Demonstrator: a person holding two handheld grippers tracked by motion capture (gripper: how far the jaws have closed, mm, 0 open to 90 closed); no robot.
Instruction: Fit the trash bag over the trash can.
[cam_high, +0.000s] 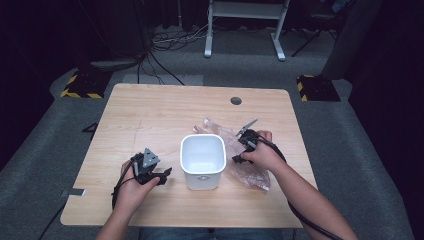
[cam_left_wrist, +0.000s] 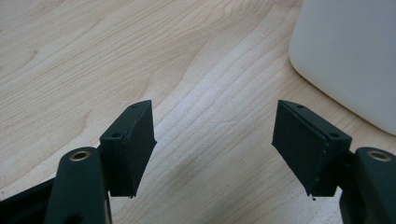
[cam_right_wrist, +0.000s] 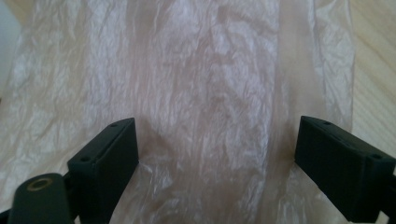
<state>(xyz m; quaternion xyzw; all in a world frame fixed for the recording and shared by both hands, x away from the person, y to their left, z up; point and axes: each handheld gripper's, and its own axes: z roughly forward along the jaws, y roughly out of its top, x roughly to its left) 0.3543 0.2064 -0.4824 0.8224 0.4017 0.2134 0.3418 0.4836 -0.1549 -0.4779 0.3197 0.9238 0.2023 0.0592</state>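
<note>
Right gripper (cam_high: 246, 142) fingers (cam_right_wrist: 105, 163) spread — poised over plastic bag (cam_right_wrist: 210, 93).

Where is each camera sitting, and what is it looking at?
High view: above the table, looking down; both forearms and tongs show, left tongs, right tongs.
Left gripper view: on the left tongs, facing bare wood and the white bin; open jaws show.
Right gripper view: on the right tongs, over the plastic bag; open jaws show.
Shared: bin, bag and table appear in the high view too.
</note>
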